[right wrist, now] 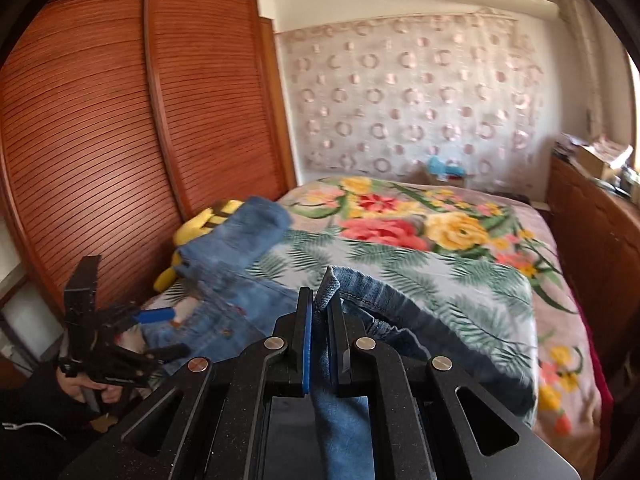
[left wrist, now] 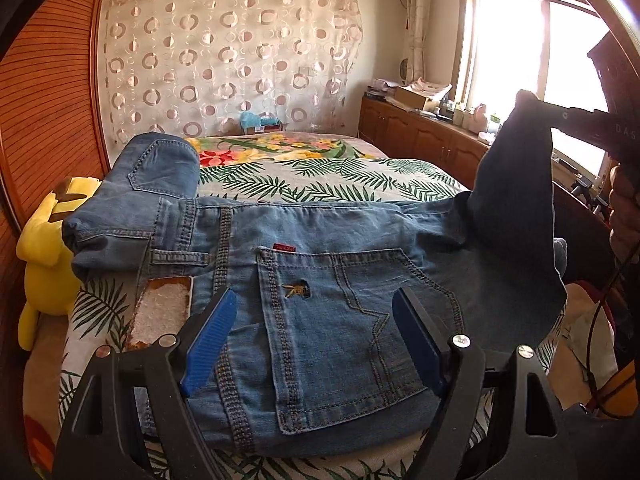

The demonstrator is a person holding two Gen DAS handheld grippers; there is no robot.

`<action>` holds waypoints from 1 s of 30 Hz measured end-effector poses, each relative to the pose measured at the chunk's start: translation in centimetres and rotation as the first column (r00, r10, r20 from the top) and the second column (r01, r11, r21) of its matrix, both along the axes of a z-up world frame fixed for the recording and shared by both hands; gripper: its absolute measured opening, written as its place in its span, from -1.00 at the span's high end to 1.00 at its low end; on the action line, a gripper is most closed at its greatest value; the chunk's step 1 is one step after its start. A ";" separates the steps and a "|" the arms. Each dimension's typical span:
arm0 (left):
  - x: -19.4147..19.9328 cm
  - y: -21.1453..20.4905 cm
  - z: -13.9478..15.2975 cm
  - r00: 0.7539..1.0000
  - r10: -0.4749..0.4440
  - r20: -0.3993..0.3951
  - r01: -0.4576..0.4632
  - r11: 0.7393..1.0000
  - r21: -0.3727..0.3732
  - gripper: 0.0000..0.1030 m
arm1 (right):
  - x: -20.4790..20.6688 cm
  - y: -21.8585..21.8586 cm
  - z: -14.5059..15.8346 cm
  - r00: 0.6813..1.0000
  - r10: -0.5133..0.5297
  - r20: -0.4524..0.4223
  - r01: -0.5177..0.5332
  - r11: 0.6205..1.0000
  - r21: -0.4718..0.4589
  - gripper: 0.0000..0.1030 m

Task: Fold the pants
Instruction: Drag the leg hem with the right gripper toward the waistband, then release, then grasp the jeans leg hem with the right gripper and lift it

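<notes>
Blue jeans [left wrist: 328,280] lie across the near end of the bed, back pocket up, waistband to the left and partly folded over. My left gripper [left wrist: 316,320] hovers over the back pocket, open, its blue pads [left wrist: 212,336] on either side of the pocket and nothing pinched. My right gripper [right wrist: 320,308] is shut on the leg end of the jeans [right wrist: 332,284] and holds it lifted above the bed. In the left wrist view that lifted denim [left wrist: 516,160] hangs from the right gripper [left wrist: 532,100] at the right. The left gripper [right wrist: 160,328] shows in the right wrist view at the lower left.
A yellow plush toy [left wrist: 48,256] sits at the bed's left edge beside a slatted wooden wardrobe [right wrist: 120,140]. A floral blanket [right wrist: 400,224] covers the far part of the bed. Wooden cabinets [left wrist: 420,136] with clutter stand along the right under a window.
</notes>
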State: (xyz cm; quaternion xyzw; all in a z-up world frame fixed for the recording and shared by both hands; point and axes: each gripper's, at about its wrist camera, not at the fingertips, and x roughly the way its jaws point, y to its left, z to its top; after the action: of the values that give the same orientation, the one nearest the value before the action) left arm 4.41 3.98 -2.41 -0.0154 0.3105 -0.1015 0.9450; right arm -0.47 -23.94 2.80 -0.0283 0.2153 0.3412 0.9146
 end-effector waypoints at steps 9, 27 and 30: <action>-0.4 1.5 -0.6 1.000 0.029 -0.006 -0.029 0.999 -0.018 -0.57 | 1.4 3.8 -2.1 0.993 0.089 -0.078 -0.093 0.994 -0.050 0.88; 0.7 -0.7 -1.3 0.999 -0.025 -0.027 0.025 1.000 0.004 -0.57 | 2.4 1.9 -1.2 0.990 -0.075 -0.120 0.060 0.990 -0.129 0.23; 1.2 -1.9 -1.4 0.998 -0.054 -0.028 0.054 0.998 0.015 -0.57 | 2.3 0.5 -2.2 0.981 -0.131 -0.140 0.111 0.984 -0.138 0.22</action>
State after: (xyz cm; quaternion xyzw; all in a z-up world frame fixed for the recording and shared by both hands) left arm 5.62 2.12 -3.76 -0.0009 0.3248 -0.1244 0.9376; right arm 1.83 -23.46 0.56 -0.0490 0.3059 0.2712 0.9113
